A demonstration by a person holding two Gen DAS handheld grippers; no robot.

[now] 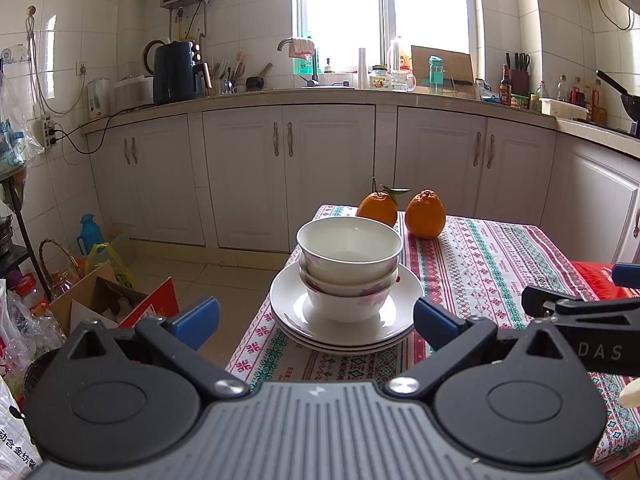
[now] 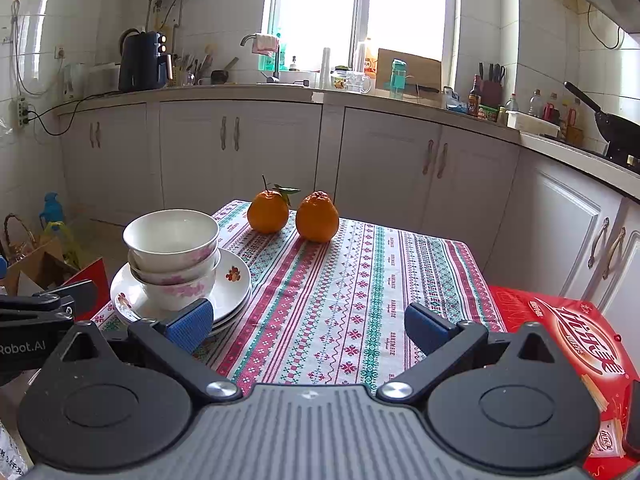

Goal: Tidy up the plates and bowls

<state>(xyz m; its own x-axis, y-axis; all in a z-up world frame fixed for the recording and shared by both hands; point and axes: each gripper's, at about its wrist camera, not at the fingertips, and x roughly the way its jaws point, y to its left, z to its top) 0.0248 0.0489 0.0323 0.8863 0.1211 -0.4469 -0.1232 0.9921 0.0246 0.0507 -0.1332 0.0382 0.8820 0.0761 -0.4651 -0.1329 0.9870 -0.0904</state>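
Observation:
Three white bowls (image 1: 349, 256) with pink flowers sit nested on a stack of white plates (image 1: 288, 304) at the left edge of the table. My left gripper (image 1: 316, 318) is open, its blue pads on either side of the stack and a little short of it, holding nothing. In the right wrist view the bowls (image 2: 173, 252) and plates (image 2: 236, 284) lie at the left. My right gripper (image 2: 307, 326) is open over the patterned tablecloth (image 2: 340, 280), to the right of the stack, with nothing between its fingers.
Two oranges (image 1: 425, 214) stand at the table's far edge, behind the stack. A red box (image 2: 568, 344) lies at the table's right side. Cardboard boxes and bags (image 1: 100, 296) crowd the floor to the left. Kitchen cabinets (image 1: 288, 176) stand beyond the table.

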